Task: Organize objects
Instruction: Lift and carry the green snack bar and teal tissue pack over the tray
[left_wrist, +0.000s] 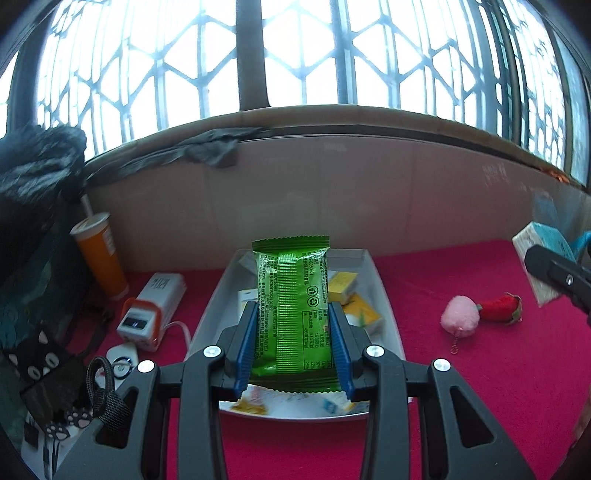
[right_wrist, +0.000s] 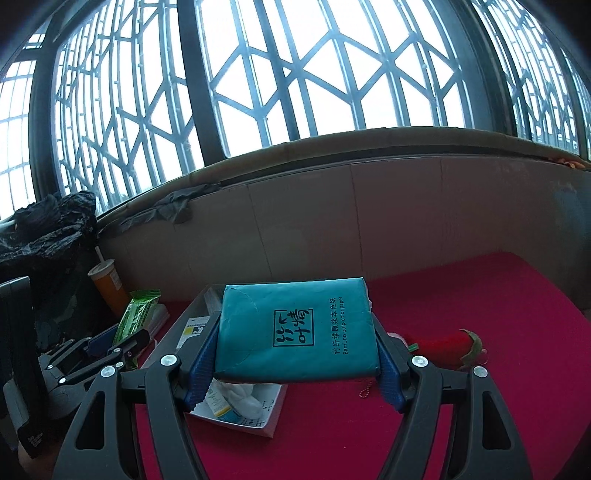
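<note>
My left gripper (left_wrist: 293, 314) is shut on a green snack packet (left_wrist: 293, 295) and holds it above a white tray (left_wrist: 386, 295) with several small packets inside. My right gripper (right_wrist: 295, 339) is shut on a teal tissue pack (right_wrist: 295, 328) and holds it over the red cloth, just right of the same tray (right_wrist: 271, 413). The right gripper with the tissue pack (left_wrist: 543, 254) shows at the right edge of the left wrist view. The left gripper with the green packet (right_wrist: 136, 317) shows at the left of the right wrist view.
A pink plush (left_wrist: 460, 315) and a red strawberry plush (left_wrist: 502, 308) lie on the red cloth (left_wrist: 480, 369) right of the tray. An orange cup (left_wrist: 101, 254), a white power bank (left_wrist: 151, 310) and dark bags (left_wrist: 33, 240) stand at the left. A wall runs behind.
</note>
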